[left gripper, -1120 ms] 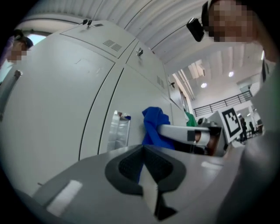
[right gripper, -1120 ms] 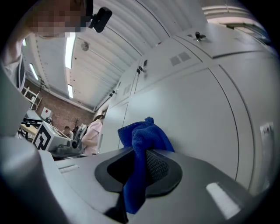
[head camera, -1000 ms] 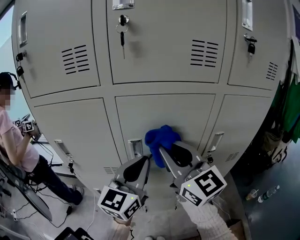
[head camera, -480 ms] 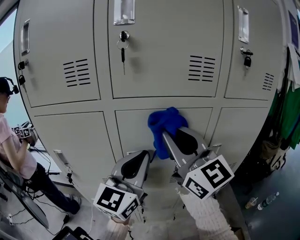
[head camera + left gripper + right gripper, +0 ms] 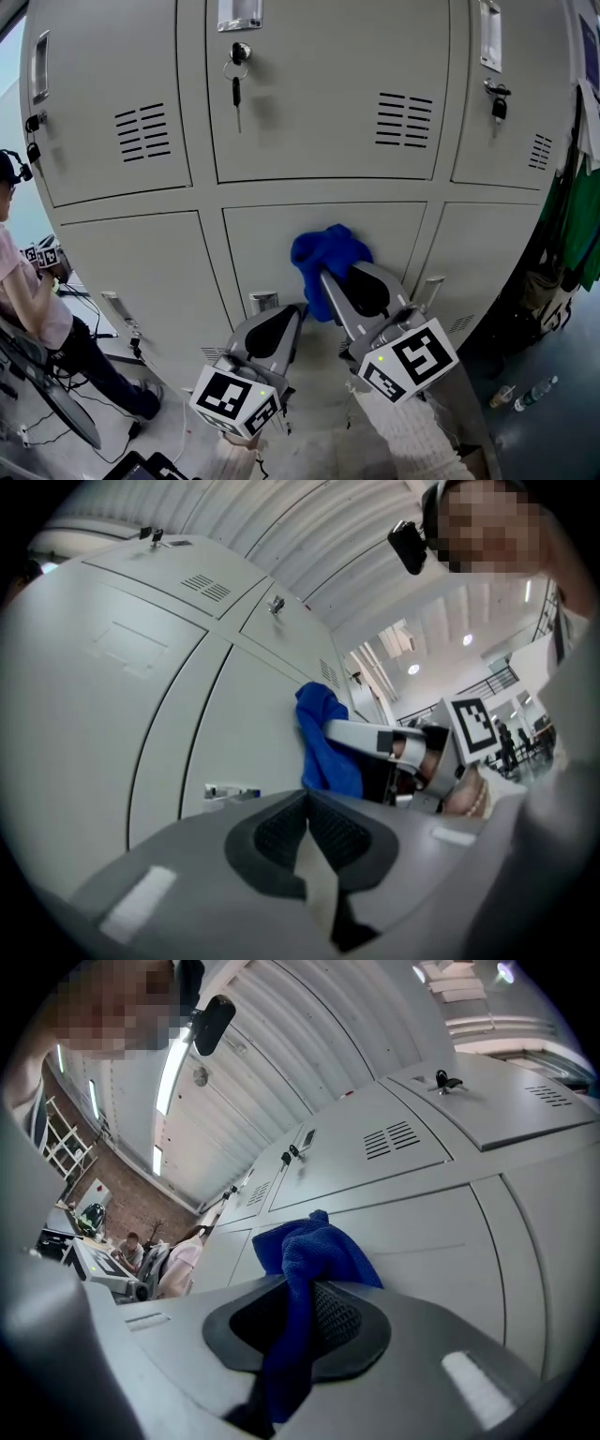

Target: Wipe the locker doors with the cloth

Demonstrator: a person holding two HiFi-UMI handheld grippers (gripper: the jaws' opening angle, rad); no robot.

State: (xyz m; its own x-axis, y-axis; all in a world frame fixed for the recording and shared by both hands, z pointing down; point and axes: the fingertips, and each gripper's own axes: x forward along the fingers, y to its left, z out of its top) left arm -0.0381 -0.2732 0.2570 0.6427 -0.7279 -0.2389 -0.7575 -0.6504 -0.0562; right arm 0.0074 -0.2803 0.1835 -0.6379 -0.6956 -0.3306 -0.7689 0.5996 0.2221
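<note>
Flat face of lower middle door [image 5: 267,239] open left of cloth [image 5: 326,258]; handle [image 5: 263,302] obstructs below, key [image 5: 235,89] hangs above.

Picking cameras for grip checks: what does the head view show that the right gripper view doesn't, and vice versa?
Head view only: the left gripper beside the right gripper, and green clothes hanging at the right. Right gripper view only: the cloth pinched close-up between that gripper's closed jaws, plus a ceiling light. Both: the blue cloth against the grey locker doors.
</note>
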